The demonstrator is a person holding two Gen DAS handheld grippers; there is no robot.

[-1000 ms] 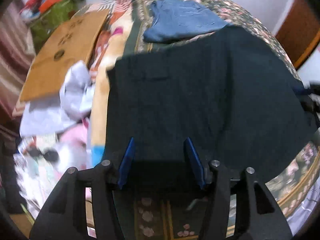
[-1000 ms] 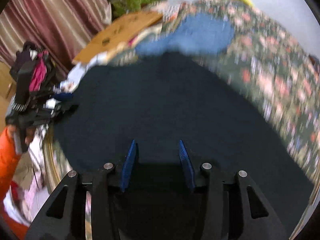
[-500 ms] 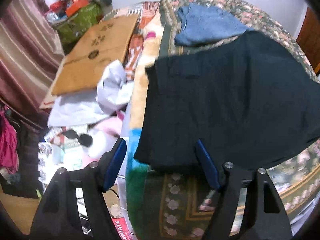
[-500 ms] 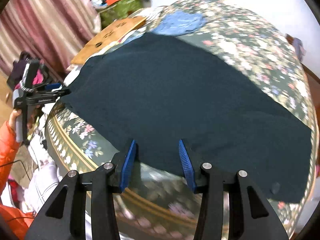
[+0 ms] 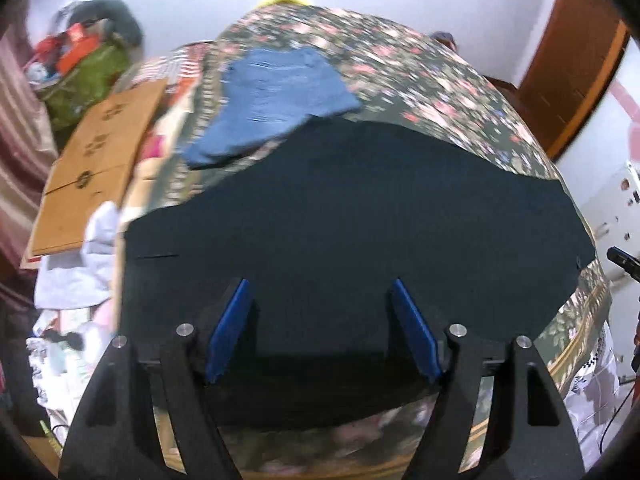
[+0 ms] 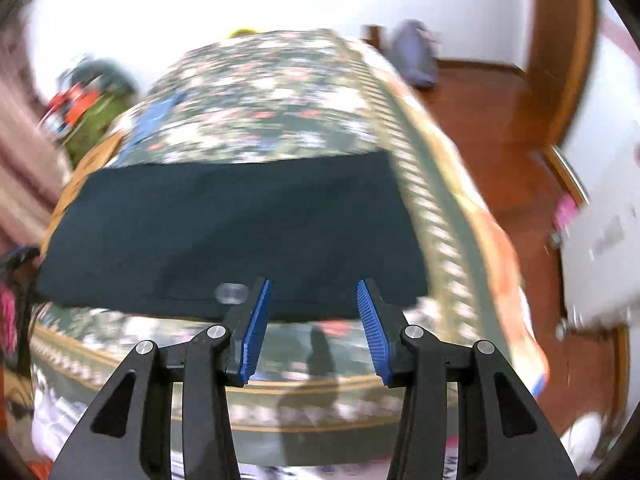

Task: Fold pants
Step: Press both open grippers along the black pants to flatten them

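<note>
Dark pants (image 5: 360, 232) lie spread flat on the floral bed cover (image 5: 420, 92); in the right wrist view the pants (image 6: 232, 232) form a wide dark rectangle reaching near the bed's front edge. My left gripper (image 5: 318, 284) hovers above the near part of the pants, its blue pads (image 5: 228, 328) wide apart and empty. My right gripper (image 6: 313, 284) hangs over the near hem towards the right end of the pants. It is open, with nothing between its fingers (image 6: 372, 328).
A folded blue garment (image 5: 276, 96) lies beyond the pants. Left of the bed are a cardboard sheet (image 5: 96, 164), white cloths (image 5: 76, 272) and a green bag (image 5: 88, 76). Right of the bed are wooden floor (image 6: 492, 120), a brown door (image 5: 572, 48) and a white cabinet (image 6: 600, 248).
The left jaws have spread wider, and that hand has shifted from the pants' left edge to over their middle. The right hand has swept along the near edge to the pants' right end and rolled.
</note>
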